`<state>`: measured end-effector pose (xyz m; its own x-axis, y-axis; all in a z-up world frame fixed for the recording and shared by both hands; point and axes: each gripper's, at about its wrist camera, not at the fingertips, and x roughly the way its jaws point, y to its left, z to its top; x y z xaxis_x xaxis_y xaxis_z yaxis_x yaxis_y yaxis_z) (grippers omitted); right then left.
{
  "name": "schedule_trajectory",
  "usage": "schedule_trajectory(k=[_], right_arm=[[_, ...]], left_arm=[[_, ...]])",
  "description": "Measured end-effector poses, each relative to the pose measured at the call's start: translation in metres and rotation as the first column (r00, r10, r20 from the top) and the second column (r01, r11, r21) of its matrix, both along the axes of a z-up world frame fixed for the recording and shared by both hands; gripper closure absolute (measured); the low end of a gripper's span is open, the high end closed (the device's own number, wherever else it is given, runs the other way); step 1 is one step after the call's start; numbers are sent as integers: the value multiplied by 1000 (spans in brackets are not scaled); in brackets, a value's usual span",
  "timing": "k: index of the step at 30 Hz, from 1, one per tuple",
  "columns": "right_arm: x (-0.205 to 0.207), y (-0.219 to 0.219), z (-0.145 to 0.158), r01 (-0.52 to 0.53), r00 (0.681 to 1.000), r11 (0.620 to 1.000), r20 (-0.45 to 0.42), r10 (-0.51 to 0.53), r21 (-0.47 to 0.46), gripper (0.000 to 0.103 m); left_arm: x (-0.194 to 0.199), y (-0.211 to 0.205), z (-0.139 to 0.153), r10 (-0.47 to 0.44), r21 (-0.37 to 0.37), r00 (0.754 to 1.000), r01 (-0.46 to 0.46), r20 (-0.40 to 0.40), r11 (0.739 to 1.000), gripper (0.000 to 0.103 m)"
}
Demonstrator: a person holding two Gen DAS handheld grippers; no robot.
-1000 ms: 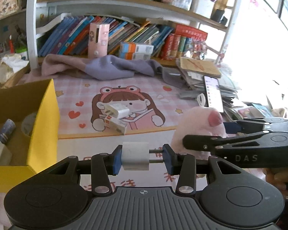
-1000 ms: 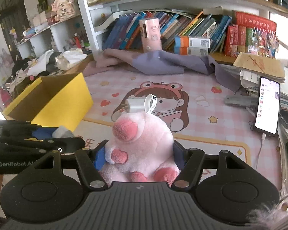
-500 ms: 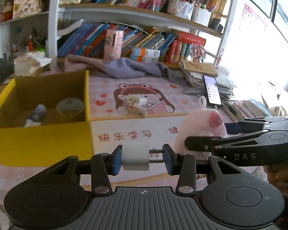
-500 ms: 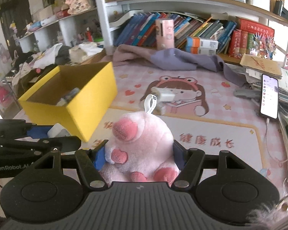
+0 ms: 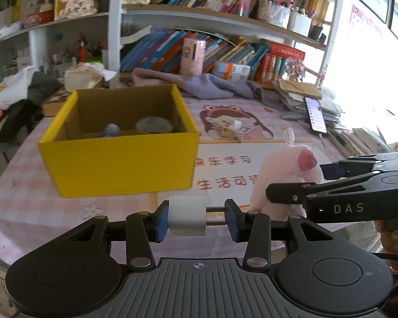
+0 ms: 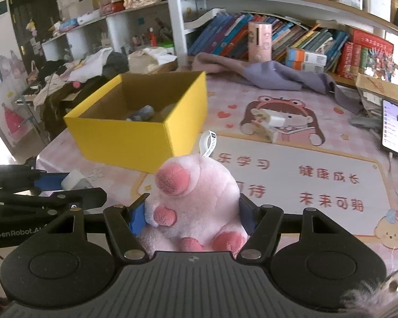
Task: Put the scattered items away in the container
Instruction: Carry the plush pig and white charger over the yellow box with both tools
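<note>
My left gripper is shut on a small white plug adapter, its prongs against the right pad. My right gripper is shut on a pink plush pig, which also shows at the right of the left wrist view. The yellow cardboard box stands open on the pink mat ahead and to the left, with a tape roll and a small bottle inside. In the right wrist view the box is beyond the pig, and the left gripper hangs at the left edge.
A white charger and a small carton lie on the cartoon girl print. A phone lies at the right beside stacked papers. A grey-purple cloth is heaped in front of a full bookshelf. Clothes pile up at the far left.
Both grippers have pulled back toward me with their loads; the yellow box has slid from the left edge toward the middle, and more of the mat shows in front.
</note>
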<state>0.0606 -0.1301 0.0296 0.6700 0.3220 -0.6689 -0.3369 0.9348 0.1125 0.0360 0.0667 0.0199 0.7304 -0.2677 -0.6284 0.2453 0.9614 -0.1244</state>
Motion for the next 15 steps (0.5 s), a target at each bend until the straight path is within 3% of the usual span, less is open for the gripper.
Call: schedule_trajectory(k=[15], right_arm=[[-12,72,1,-157,988,986,-4,157,-47,38]], left_arm=[[-23,52,-5,98,-19,995,-98,-27,995,61]])
